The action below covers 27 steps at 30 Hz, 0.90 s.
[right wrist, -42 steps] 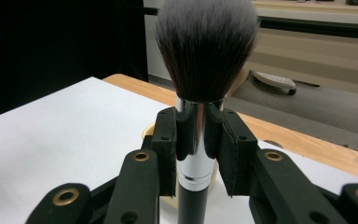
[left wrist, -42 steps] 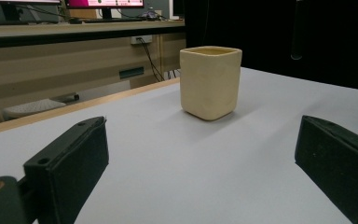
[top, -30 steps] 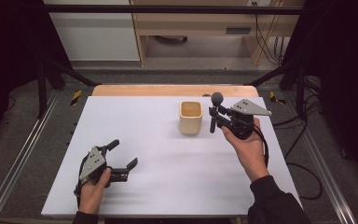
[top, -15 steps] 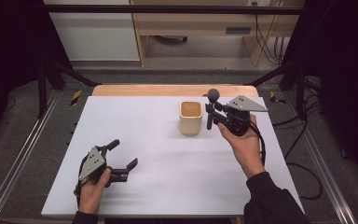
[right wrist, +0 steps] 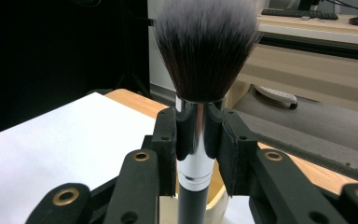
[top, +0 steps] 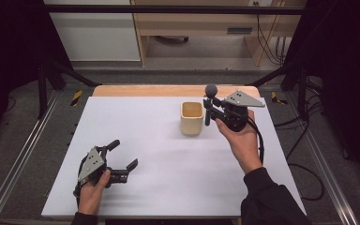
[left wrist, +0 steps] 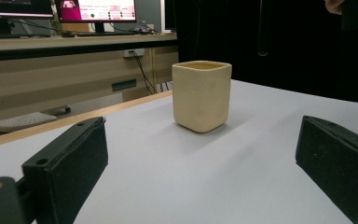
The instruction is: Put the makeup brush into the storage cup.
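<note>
The right gripper (right wrist: 199,135) clamps a brush (right wrist: 200,70) by its ferrule, bristles up, long axis upright, just beside the cup (top: 191,118) and above its rim. The left gripper (top: 122,159) rests wide open, empty, well apart.

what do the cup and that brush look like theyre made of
Cup: likely matte ceramic or stoneware; cream, dull, thick rounded rim, though it might be plastic.
Brush: soft, probably synthetic bristles, dark with pale tips; shiny silver metal ferrule with reflections; black handle, material unclear.
</note>
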{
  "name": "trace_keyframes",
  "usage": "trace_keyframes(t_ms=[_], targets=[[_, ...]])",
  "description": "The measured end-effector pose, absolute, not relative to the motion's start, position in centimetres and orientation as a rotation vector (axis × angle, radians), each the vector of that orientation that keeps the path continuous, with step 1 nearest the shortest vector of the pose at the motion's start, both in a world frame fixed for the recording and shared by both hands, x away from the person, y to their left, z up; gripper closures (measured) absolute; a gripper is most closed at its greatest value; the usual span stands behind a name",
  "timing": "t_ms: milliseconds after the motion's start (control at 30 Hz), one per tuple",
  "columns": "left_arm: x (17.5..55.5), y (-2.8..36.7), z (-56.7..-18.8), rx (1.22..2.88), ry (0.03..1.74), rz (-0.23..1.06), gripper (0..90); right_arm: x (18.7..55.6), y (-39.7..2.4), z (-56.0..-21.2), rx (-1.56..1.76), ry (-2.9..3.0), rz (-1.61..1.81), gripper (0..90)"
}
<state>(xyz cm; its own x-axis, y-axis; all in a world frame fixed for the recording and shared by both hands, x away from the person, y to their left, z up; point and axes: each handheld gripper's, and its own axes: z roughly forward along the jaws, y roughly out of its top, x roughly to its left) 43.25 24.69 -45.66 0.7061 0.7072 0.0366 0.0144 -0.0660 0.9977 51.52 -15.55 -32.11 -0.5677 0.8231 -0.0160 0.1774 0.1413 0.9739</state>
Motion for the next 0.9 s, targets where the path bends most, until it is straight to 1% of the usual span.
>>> trace_keyframes(t_ms=[900], targets=[[43.3, 24.9, -45.5, 1.519, 0.599, 0.623, 1.7, 52.9, -14.7, -31.7, 0.961, 1.829, 1.457, 70.6]])
